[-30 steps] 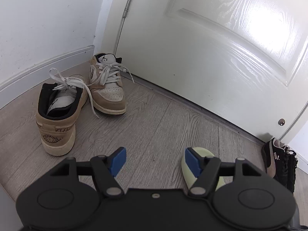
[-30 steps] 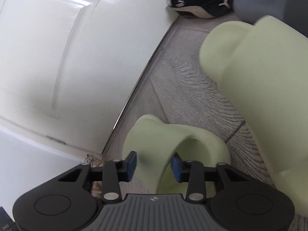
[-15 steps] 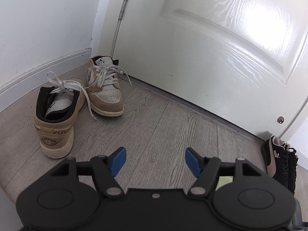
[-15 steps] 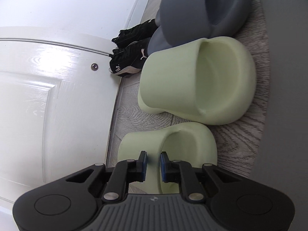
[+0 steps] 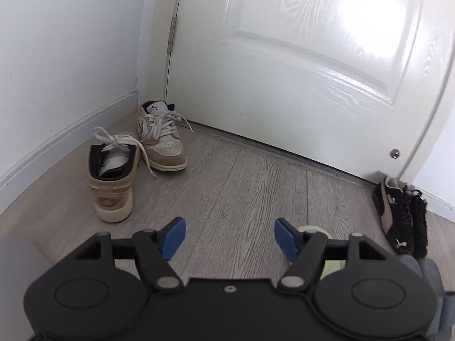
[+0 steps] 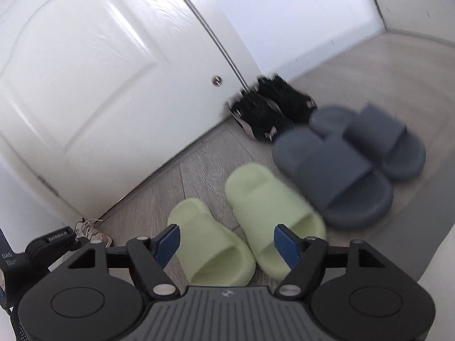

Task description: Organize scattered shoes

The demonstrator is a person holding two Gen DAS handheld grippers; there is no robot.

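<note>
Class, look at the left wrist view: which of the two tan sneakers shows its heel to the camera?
The nearer tan sneaker, standing closer to the left gripper: its heel and open collar face the camera. The other tan sneaker, by the door, points its toe this way.

Beside the white door (image 5: 298, 85), the tan sneakers (image 5: 136, 164) have cream toes, black collars and white laces. At the door's latch edge sit black sneakers (image 6: 270, 108) with pale pinkish soles and marks. Next to those, the slate-grey slides (image 6: 347, 162) are plain; the pale green slides (image 6: 241, 221) nearer the door's middle are plain too. The floor (image 5: 241, 184) is grey wood-grain plank. Each black gripper has blue pads (image 6: 167, 241).
</note>
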